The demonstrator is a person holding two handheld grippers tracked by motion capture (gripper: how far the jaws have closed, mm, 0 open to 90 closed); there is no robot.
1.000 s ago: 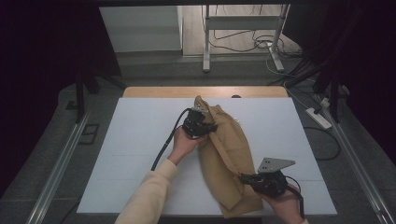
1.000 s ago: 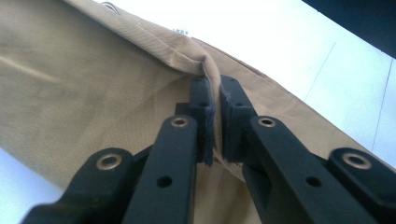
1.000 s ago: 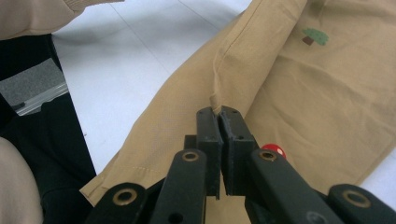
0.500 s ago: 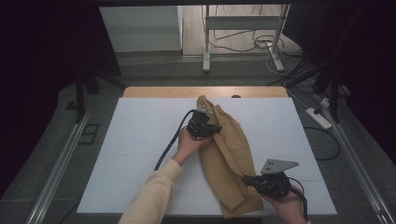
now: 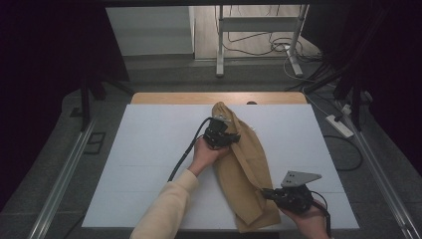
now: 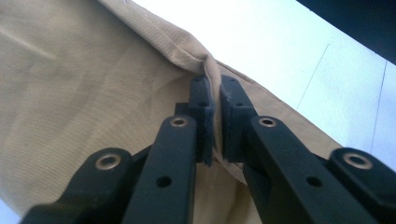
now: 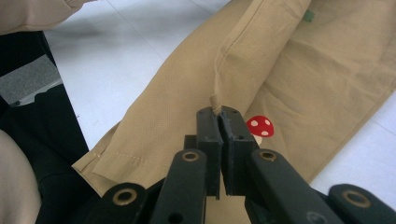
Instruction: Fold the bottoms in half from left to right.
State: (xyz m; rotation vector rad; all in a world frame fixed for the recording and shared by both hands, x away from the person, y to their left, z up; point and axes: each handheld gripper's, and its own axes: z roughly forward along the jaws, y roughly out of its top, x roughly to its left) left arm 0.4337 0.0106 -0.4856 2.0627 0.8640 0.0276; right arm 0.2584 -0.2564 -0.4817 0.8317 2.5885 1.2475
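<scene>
The left gripper is clamped on a fold at the edge of the tan cloth. The right gripper pinches a thin cloth ridge near the other end, a red mushroom patch just beside its jaws. The cloth lies stretched between them on the white table.

Right gripper jaws pinching tan cloth fold, red mushroom patch beside
</scene>
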